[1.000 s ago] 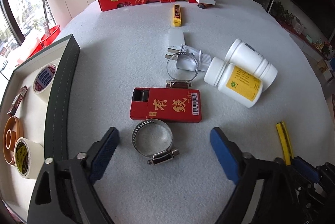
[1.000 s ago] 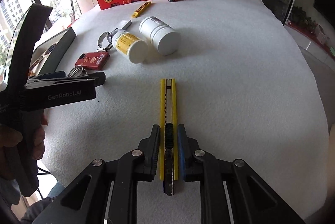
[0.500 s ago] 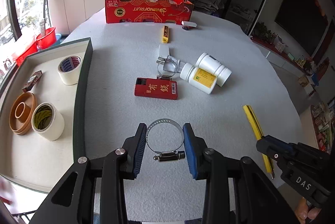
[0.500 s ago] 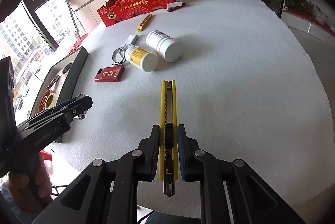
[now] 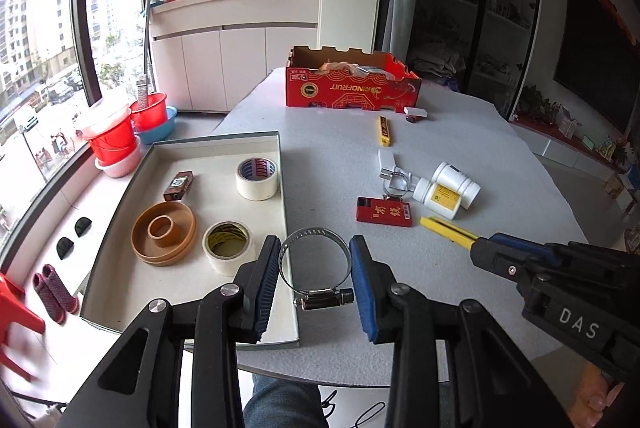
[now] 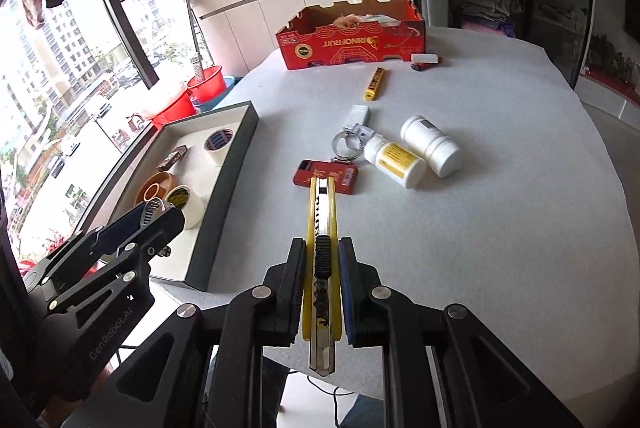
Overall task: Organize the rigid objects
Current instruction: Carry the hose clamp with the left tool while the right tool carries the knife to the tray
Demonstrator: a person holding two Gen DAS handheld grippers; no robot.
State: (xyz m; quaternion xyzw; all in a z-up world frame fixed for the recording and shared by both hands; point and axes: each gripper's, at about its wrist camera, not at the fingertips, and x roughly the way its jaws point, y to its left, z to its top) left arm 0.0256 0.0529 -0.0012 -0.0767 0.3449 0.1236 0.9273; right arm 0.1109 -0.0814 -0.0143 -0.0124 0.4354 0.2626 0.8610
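Grey table [image 5: 460, 156] holds two white bottles [image 5: 446, 190]; tray [image 5: 286, 212] holds two tape rolls [image 5: 256, 178]. My left gripper [image 5: 314, 276] clamps one hose clamp [image 5: 314, 268], my right gripper [image 6: 320, 284] one yellow cutter [image 6: 322, 224].

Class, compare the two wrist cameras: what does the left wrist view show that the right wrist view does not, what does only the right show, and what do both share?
Left only: the left gripper from behind, clamped on the whole hose clamp, and two rubber grips beside the tray.

Right only: the right gripper head-on, clamped on the yellow knife, showing its black slider.

Both: tray with tape rolls, red box, two white bottles, red pack.
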